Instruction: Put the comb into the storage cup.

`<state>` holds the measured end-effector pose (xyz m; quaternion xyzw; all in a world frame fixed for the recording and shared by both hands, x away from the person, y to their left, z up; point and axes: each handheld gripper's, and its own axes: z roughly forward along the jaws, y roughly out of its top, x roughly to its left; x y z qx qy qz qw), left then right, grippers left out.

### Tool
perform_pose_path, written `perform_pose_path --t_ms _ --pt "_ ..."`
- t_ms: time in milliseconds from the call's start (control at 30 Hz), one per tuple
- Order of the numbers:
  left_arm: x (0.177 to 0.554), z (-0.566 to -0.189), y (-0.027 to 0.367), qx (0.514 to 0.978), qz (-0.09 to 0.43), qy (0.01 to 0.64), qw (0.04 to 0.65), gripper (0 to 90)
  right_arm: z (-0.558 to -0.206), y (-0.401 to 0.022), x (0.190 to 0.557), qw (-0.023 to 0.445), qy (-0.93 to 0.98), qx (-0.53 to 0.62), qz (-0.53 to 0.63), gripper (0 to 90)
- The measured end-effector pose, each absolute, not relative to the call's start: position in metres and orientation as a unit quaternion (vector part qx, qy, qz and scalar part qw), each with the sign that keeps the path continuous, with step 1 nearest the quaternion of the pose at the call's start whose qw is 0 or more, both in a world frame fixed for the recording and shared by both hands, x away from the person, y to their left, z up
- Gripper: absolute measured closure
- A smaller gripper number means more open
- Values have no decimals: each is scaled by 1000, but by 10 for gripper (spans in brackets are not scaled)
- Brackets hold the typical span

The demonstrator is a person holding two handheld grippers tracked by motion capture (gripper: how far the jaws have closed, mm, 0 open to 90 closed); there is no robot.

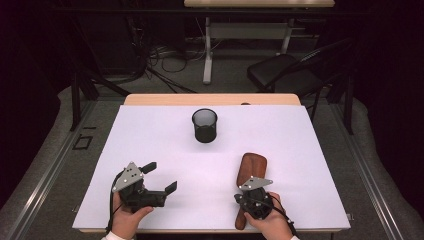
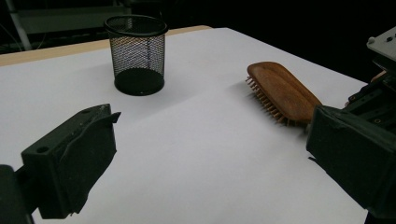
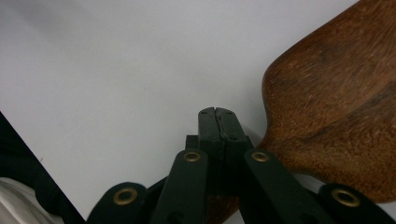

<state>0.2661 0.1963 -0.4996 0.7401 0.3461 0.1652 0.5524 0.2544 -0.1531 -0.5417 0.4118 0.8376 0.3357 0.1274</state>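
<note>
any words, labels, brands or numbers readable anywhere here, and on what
None: no readable text in these pictures.
Wooden hairbrush: plain wood back, no brand or stamp visible.
Black mesh cup: no label.
Left gripper and right gripper: no lettering to be seen, only screws and rivets.
White table cover: blank.

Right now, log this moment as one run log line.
left tongs open, empty | right tongs shut, nothing between | wooden hairbrush lying beside right tongs | mesh pen cup upright
</note>
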Motion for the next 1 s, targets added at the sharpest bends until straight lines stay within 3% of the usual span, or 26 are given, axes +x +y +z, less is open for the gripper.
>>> perform_pose_path --t_ms 1000 --pt "266 -500 196 741 166 345 552 14 -542 -191 246 126 822 444 333 900"
